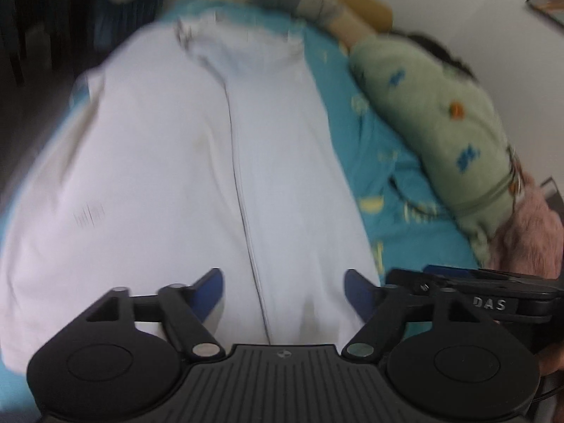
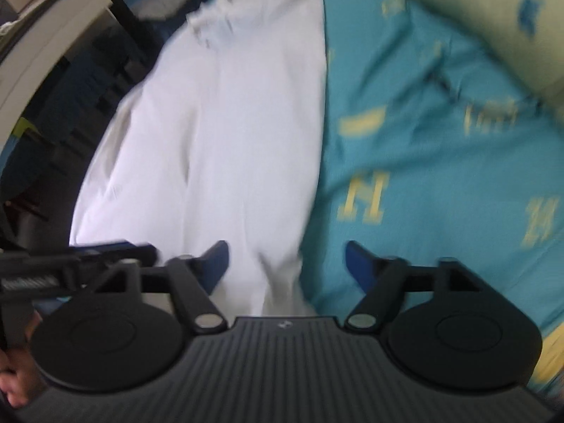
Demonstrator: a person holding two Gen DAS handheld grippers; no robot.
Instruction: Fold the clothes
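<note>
White cloth: a pale garment (image 1: 183, 176) lies lengthwise on the teal bedsheet (image 2: 423, 148), with a seam or zip line running down its middle.
Garment layout: its long sides look straight and narrow, so the sides may already be folded in; blur keeps this from being settled.
Far end of garment: a rumpled collar or waistband sits at the end away from both grippers.
Near end of garment: the hem lies right under both grippers.
Left gripper (image 1: 283, 285): jaws spread wide, nothing between them, poised over the hem astride the centre line of the garment.
Right gripper (image 2: 287, 259): jaws spread wide, empty, over the right edge of the garment at the hem, one finger above cloth and one above the sheet.
Beside the garment: a green pillow (image 1: 440, 123) lies well off its right side, with a pink fluffy item (image 1: 532, 222) past that.
Step in hand, as judged: both claws are placed at the hem for a pinch. This fits a lengthwise fold about to be taken, or a hem just let go after smoothing.
Next move calls for: if a fold follows, each jaw must close on the hem layers together and carry them evenly toward the far end.
Risk: catching the sheet along with the garment at the right edge.
</note>
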